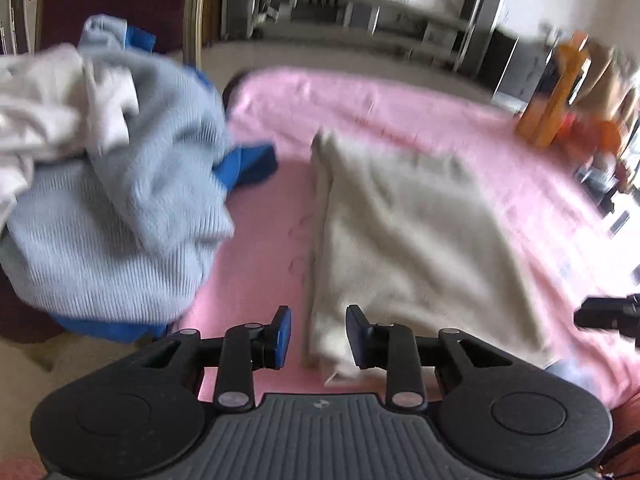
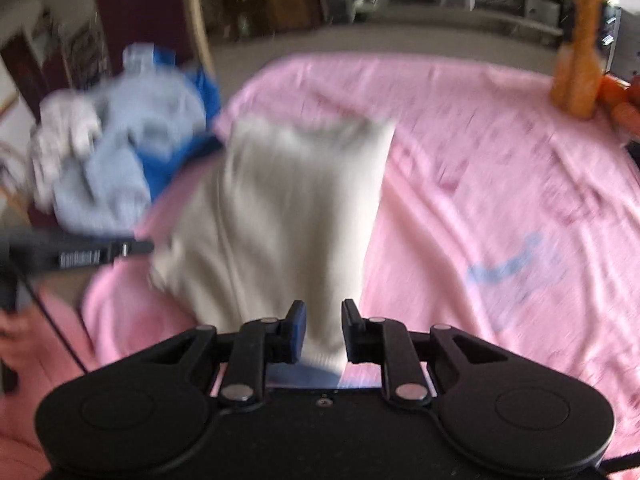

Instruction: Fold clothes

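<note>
While both views are smeared by motion, you can make out one cream garment (image 1: 408,240) lying on the pink blanket (image 1: 520,184), already doubled into a long panel with a thick folded edge on its left side. Its long axis runs away from you, from the near hem by your grippers toward the far end of the blanket. Your left gripper (image 1: 318,336) sits at the near left corner of that panel, jaws spread with cloth showing between the blue pads, though I cannot tell whether they touch it. Your right gripper (image 2: 323,330) sits at the near hem further right, jaws also apart, and the cream fabric runs up between the fingers; it looks loose rather than pinched. Both grippers are about equally near the hem, so a fold along the long axis would likely carry this near edge toward the far one. To the left, partly off the blanket, lies one heap (image 1: 120,200) holding, by my count, a pale blue knit, a white piece and something bright blue; the blur may hide more. That makes one folded piece and one heap.
</note>
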`<state>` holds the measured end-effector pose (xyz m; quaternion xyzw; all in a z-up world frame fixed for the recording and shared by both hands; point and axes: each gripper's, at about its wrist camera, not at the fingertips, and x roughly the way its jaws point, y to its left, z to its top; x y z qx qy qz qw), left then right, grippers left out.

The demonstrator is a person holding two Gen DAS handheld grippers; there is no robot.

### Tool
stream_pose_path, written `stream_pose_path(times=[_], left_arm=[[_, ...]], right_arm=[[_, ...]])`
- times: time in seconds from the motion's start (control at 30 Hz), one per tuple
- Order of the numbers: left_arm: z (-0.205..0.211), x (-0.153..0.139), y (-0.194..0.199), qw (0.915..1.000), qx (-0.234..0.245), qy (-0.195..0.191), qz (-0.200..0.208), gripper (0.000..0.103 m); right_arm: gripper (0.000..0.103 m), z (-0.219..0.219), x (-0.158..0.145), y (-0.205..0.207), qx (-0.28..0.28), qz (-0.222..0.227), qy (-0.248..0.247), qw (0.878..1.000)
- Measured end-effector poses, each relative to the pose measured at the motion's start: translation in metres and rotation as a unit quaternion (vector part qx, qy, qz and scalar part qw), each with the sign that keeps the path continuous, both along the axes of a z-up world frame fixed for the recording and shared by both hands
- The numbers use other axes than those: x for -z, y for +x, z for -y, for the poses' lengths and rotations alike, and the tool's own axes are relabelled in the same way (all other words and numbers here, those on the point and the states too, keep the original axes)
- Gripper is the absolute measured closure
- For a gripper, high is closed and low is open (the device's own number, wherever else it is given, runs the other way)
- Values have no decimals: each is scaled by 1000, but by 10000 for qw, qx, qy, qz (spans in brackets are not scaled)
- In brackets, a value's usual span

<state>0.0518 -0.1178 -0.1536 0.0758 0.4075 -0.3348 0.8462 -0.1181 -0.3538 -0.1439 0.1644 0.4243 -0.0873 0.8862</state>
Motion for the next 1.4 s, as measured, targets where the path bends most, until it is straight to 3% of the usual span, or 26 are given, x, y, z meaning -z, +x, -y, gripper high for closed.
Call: stream_pose_path(times=[0.1,0.2,0.33,0.4,0.5,0.57,0.63,0.77,0.9,0.93,1.03,1.07,1.17,1.23,1.27,1.4], left_arm=[[10,-19,-5,9994,174,-109,295,74],[35,-22,-1,9984,378,-46,418,74],[67,-25,5,9964,647,44,548,73],[80,-23,10,9956,739,116,565,73],[93,-3,33,9966,807,104,152,75],[98,8,47,9964,825,-68,-166,84],[104,16,57,9956,828,-254,-361,87],[117,25,71,9957,688,-541,-299,86],[123,49,97,9984,22,-395,-396,86],[120,54,103,9979,-205,-401,-465,91],[108,58,115,9933,-752,-587,-646,91],[104,56,117,9914,-887,-673,-689,91],[100,32,105,9919,-1082,-659,131,94],[99,16,96,9904,-1024,-651,665,91],[101,14,95,9912,-911,-669,692,88],[113,23,93,9952,-533,-601,552,88]], right_arm=[[84,15,-32,-2,138,448,-125,9988],[80,24,-56,4,132,761,-651,9949],[74,31,-59,24,-19,812,-1375,9872],[74,40,-47,37,-11,775,-1221,9895],[74,58,-22,54,-28,963,-566,9937],[87,73,-5,65,-34,1210,124,9926],[90,86,11,77,8,1362,798,9875],[89,94,41,108,-219,1345,1857,9731],[88,98,80,142,-386,1035,2672,9573],[92,102,89,147,-312,979,2789,9548],[99,126,109,150,460,1087,2718,9551],[103,138,117,148,861,1203,2756,9498],[103,164,124,134,1714,1607,2781,9314],[95,162,110,127,1846,1575,2197,9449],[95,161,103,124,1902,1551,1890,9508],[93,151,84,113,1217,1574,1911,9612]])
